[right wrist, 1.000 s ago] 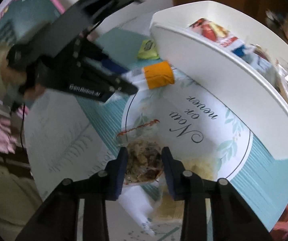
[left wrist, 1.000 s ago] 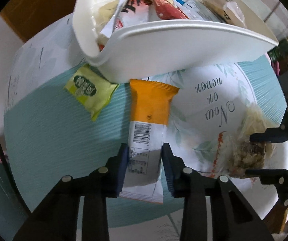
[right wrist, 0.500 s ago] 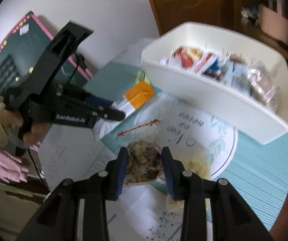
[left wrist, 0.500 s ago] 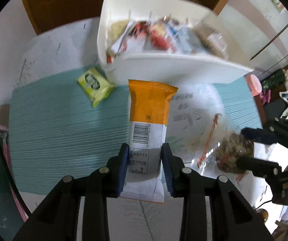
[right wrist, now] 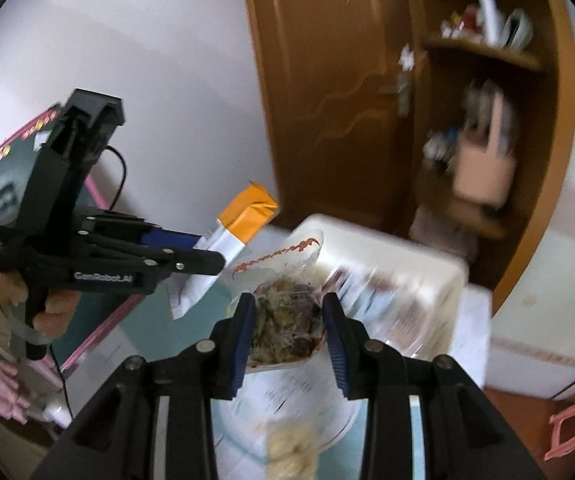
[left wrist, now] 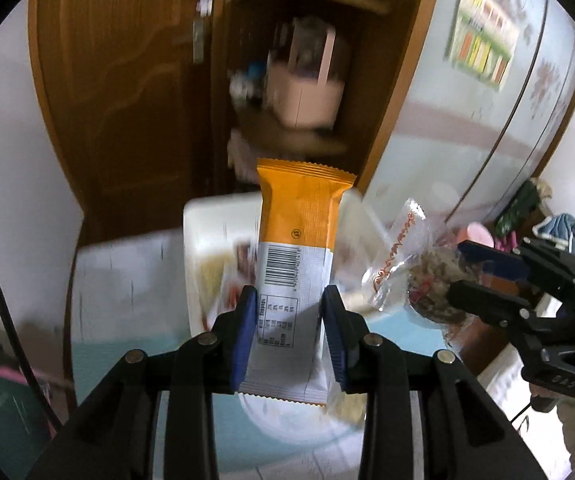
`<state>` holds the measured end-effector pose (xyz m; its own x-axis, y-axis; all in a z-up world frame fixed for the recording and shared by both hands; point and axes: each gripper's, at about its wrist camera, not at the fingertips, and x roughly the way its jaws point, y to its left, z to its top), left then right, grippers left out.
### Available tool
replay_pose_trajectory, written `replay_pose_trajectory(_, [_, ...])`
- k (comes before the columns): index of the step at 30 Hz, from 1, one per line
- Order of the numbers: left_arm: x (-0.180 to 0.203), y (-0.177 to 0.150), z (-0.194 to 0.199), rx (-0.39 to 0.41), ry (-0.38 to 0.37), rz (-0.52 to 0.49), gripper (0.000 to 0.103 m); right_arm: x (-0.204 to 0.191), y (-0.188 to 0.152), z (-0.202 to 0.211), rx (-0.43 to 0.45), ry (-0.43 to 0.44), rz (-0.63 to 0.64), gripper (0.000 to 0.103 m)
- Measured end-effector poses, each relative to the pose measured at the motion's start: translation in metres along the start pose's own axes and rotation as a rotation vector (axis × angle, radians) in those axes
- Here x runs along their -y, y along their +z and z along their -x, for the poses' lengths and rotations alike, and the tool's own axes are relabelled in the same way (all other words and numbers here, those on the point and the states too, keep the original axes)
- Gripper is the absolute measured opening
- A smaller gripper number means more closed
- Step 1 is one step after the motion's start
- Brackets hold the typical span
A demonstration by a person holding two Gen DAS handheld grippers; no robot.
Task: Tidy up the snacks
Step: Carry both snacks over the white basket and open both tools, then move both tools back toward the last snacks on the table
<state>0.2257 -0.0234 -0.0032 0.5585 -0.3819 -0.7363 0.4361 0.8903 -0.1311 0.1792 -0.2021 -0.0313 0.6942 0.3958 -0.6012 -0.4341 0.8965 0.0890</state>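
Aloft: crinkly orange wrapper [left wrist: 299, 264], clear lumpy pouch [right wrist: 283, 316].

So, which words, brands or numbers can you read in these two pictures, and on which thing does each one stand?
"GenRobot.AI", a little blurred: white letters on the side of the left gripper.
"DAS": faint, raised on the body of the right gripper.
Orange and white snack packet: a barcode and a printed table, too small to read.
Clear snack bag: red script along its top seal, not readable.
Wall poster: blurred, not readable.
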Motion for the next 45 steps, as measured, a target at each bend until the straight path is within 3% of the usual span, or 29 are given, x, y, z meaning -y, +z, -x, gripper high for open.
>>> replay_pose_trajectory(8, [-0.002, 0.059, 0.015, 0.098, 0.037, -0.028, 0.032, 0.018, 0.061, 0.008, 0.120, -0.150, -0.032, 0.035])
replay_pose_trajectory(16, [-0.026, 0.079, -0.039, 0.038, 0.101, -0.014, 0.035, 0.031, 0.087, -0.021, 0.103, -0.273, -0.059, 0.036])
replay_pose_trajectory(18, [-0.027, 0.078, -0.055, 0.015, 0.126, -0.019, 0.053, 0.040, 0.089, -0.034, 0.087, -0.307, -0.071, 0.041])
replay_pose_trajectory(19, [-0.027, 0.077, -0.059, 0.009, 0.139, -0.020, 0.072, 0.044, 0.088, -0.039, 0.076, -0.325, -0.083, 0.043])
replay_pose_trajectory(20, [-0.028, 0.077, -0.062, 0.012, 0.154, -0.020, 0.083, 0.047, 0.088, -0.040, 0.070, -0.337, -0.092, 0.043])
replay_pose_trajectory(23, [-0.033, 0.076, -0.069, 0.017, 0.183, -0.030, 0.084, 0.056, 0.088, -0.048, 0.046, -0.359, -0.127, 0.044])
replay_pose_trajectory(28, [-0.044, 0.077, -0.075, -0.006, 0.201, 0.002, 0.085, 0.052, 0.080, -0.043, 0.040, -0.380, -0.120, 0.059])
replay_pose_trajectory(31, [-0.053, 0.072, -0.075, -0.012, 0.206, 0.022, 0.085, 0.050, 0.075, -0.040, 0.034, -0.389, -0.111, 0.062])
replay_pose_trajectory(45, [-0.073, 0.036, -0.077, -0.063, 0.219, 0.094, 0.085, 0.050, 0.035, -0.041, -0.071, -0.344, -0.123, 0.062])
